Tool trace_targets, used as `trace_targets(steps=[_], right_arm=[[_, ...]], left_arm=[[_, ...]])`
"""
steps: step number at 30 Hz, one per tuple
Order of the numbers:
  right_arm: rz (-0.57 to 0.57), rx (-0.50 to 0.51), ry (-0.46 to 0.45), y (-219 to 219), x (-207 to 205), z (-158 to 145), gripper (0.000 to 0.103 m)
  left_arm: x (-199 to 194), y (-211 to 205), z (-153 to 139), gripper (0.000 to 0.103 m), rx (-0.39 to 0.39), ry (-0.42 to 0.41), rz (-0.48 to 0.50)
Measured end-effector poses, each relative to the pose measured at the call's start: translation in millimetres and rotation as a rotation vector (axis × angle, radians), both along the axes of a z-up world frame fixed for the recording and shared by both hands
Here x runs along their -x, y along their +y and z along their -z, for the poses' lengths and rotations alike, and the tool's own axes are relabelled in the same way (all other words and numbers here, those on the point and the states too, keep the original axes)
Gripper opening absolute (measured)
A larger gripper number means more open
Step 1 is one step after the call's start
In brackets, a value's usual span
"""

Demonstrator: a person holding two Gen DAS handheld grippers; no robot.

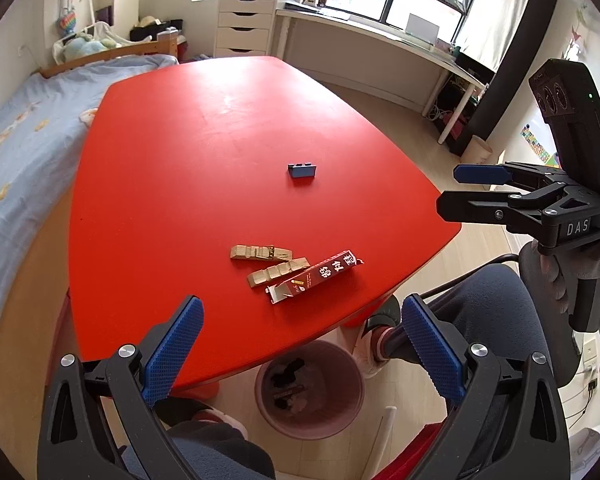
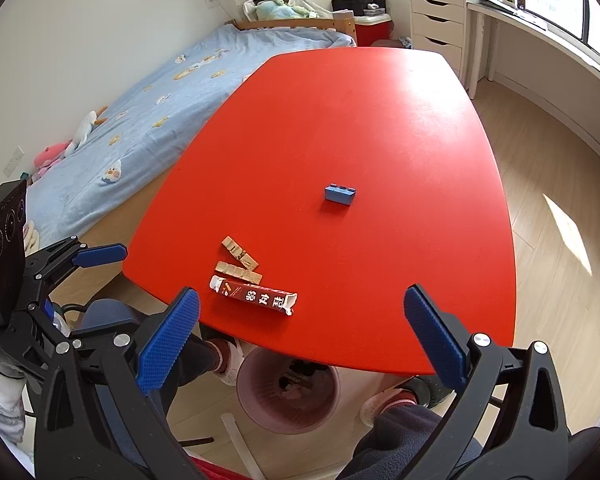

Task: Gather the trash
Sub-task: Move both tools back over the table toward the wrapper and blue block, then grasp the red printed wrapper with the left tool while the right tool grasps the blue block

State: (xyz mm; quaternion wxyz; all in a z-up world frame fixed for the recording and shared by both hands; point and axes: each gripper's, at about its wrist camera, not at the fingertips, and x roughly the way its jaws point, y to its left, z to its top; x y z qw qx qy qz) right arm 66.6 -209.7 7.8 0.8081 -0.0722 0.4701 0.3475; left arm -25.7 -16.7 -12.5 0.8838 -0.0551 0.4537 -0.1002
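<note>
red table (image 1: 220, 140), blue brick (image 1: 302, 171), pink bin (image 1: 340, 412)

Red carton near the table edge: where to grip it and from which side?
Grip the red carton at mid-length across its narrow width, coming from above. It lies flat, long and thin, with both end flaps torn open, so the ends would probably crush. One wooden piece lies against its far long side near one end, so stay toward the other end. Both hand-held grippers, left and right, are open.
</note>
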Motion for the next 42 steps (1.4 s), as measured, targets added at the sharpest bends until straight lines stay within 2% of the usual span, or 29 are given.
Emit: trace_targets(steps=[8,16,24,27,35,38,42], right_arm=[[0.035,0.044,0.017,25.3,-39.9,12.6,0.1],[0.092,0.09,0.07,50.8,-83.9,43.7,0.1],[0.159,0.119,0.126,65.2,-113.8,71.5,0.1],[0.168,0.13,0.14,68.9,-119.6,80.3,0.1],[0.187,0.141,0.153,73.3,-128.5,91.4,0.1],[0.189,0.144,0.156,76.1,-129.0,93.7,0.088],[0.191,0.147,0.156,77.5,-129.7,97.5,0.081]], left_arm=[[-27.9,-16.9,8.0,0.095,-0.059,-0.011,0.199],[-49.5,-26.5,20.3,0.095,-0.049,0.003,0.374],[-55.2,-35.9,36.2,0.094,-0.052,0.009,0.478],[-57.9,-36.7,42.6,0.08,-0.052,0.022,0.495],[-64.9,-40.6,51.2,0.067,-0.075,0.03,0.526],[-65.3,-44.1,54.0,0.057,-0.09,0.037,0.542],[-67.9,-47.4,54.7,0.056,-0.101,0.037,0.557]])
